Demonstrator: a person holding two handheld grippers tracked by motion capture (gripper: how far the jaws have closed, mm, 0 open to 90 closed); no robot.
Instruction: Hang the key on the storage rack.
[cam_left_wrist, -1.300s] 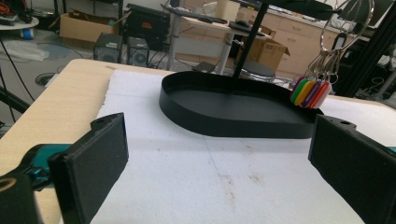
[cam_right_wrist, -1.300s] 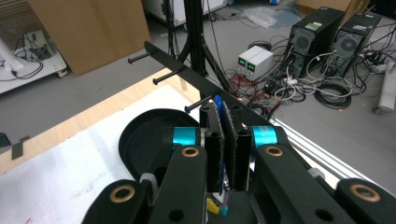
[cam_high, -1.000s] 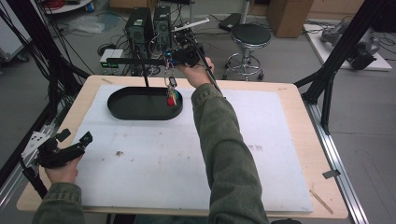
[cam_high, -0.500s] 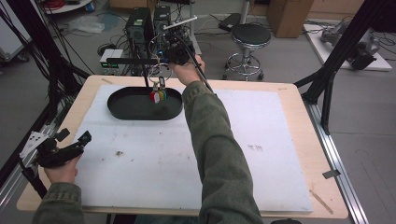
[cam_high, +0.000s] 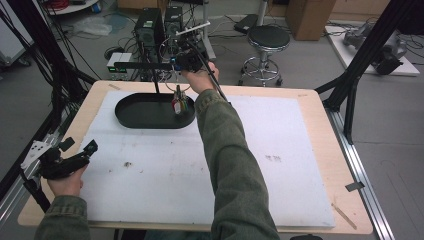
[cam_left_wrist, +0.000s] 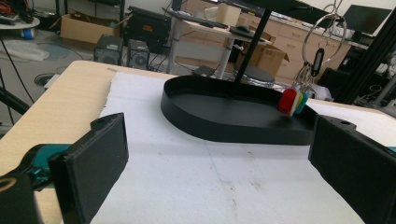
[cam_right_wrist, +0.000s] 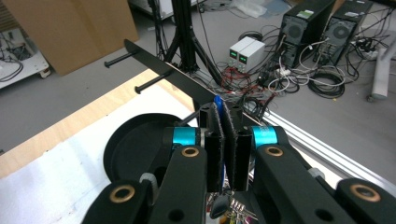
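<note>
Two grippers are in play, and only one is working. On my left, the left gripper (cam_high: 75, 157) rests idle at the near edge of the table (cam_high: 320, 125), its fingers (cam_left_wrist: 91, 165) wide apart with nothing between them; ahead of them, well beyond the tips, I see the black oval tray (cam_left_wrist: 224, 123) on the white foam mat (cam_high: 200, 170).

Moving right, the key bunch (cam_high: 179, 102) dangles over the tray's right end: several wire rings, a dark fob, and a stack of coloured tags, red, white, yellow and green (cam_left_wrist: 292, 101). It hangs below the right gripper (cam_high: 186, 61), whose fingers (cam_right_wrist: 215, 140) are pressed together on a thin blue tab (cam_right_wrist: 218, 103) that pokes out past the tips.

I judge the step in hand to be hanging the bunch on the black rack (cam_right_wrist: 173, 74), since its pegs (cam_right_wrist: 152, 83) stand just beyond and to the left of the fingertips. The next move calls for lining a ring up with a peg end and sliding it on before easing the grip; the swinging tags could snag.
</note>
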